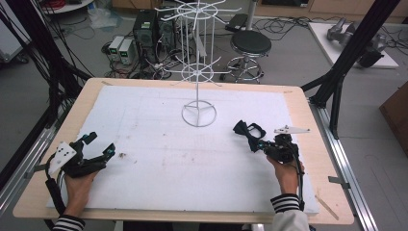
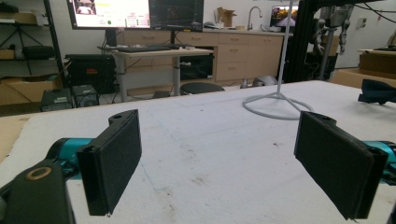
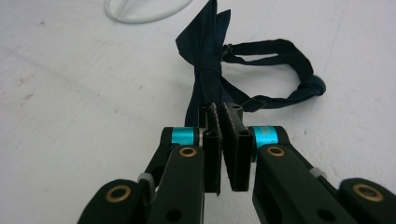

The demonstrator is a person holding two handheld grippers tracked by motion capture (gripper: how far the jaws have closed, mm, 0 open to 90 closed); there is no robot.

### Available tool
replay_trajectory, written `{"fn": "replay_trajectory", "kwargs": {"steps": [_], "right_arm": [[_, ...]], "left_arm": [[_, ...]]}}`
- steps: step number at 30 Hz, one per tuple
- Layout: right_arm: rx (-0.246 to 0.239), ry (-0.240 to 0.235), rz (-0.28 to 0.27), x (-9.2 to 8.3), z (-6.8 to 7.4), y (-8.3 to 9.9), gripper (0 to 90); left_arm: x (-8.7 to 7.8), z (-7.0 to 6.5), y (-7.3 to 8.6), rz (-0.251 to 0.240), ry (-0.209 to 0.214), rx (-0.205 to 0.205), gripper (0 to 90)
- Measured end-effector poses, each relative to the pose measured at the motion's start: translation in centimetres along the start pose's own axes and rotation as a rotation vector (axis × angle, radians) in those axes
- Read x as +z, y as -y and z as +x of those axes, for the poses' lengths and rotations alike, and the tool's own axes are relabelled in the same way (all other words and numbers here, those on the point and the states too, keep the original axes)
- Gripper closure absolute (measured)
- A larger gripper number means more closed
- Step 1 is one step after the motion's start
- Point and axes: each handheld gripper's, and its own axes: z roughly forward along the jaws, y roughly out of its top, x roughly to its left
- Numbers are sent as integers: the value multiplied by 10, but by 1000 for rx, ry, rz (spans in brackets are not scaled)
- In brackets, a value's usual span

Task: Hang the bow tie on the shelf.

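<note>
From the high view, the dark bow tie (image 1: 248,133) lies on the white foam sheet (image 1: 159,159) that covers the tabletop (image 1: 308,144), at about four o'clock from the ring base of the white wire rack (image 1: 198,114). The right gripper (image 1: 263,147) meets the bow tie's near end, while the left gripper (image 1: 98,143) sits well apart at the sheet's nine o'clock edge, jaws spread.

In the left gripper view, the two black pads (image 2: 112,161) stand wide with bare foam between them; the bow tie (image 2: 377,91) shows far off at two o'clock.

In the right gripper view, the jaws are pinched nearly together on the near wing of the bow tie (image 3: 210,60), its strap loop (image 3: 299,84) trailing toward two o'clock.
</note>
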Motion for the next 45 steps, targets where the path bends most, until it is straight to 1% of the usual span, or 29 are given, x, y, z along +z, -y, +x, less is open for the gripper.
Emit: {"fn": "replay_trajectory", "kwargs": {"steps": [3, 5, 9, 11, 16, 19, 21, 26, 27, 30, 34, 38, 40, 45], "right_arm": [[7, -25, -37, -2, 2, -1, 865], [16, -52, -81, -4, 4, -2, 865], [35, -77, -150, -8, 7, -4, 866], [43, -85, -180, -9, 7, -4, 865], [59, -94, -223, -11, 8, -6, 865], [78, -101, -259, -14, 10, -9, 866], [81, -95, -285, -16, 14, -13, 865], [71, -101, -341, -17, 21, -22, 865], [74, -109, -347, -17, 22, -24, 865], [75, -105, -358, -18, 26, -31, 865], [83, -115, -395, -21, 32, -43, 865], [57, -118, -422, -25, 37, -55, 865], [38, -118, -447, -27, 40, -60, 865], [34, -125, -482, -31, 45, -72, 865]], "left_arm": [[0, 0, 0, 0, 0, 1, 154], [0, 0, 0, 0, 0, 1, 154], [0, 0, 0, -1, 1, 1, 154], [0, 0, 0, -1, 2, 2, 154], [0, 0, 0, -1, -1, 4, 154], [0, 0, 0, -1, 0, 3, 154], [0, -1, 0, -2, -1, 3, 154], [0, 0, 0, -4, 0, 4, 154], [0, 0, 0, -4, 0, 4, 154], [0, 0, 0, -1, 2, 2, 154], [0, 0, 0, -1, 3, 2, 154], [0, 0, 0, 0, 3, 1, 154], [0, 0, 0, -1, 3, 0, 154], [0, 0, 0, -1, 2, -3, 154]]}}
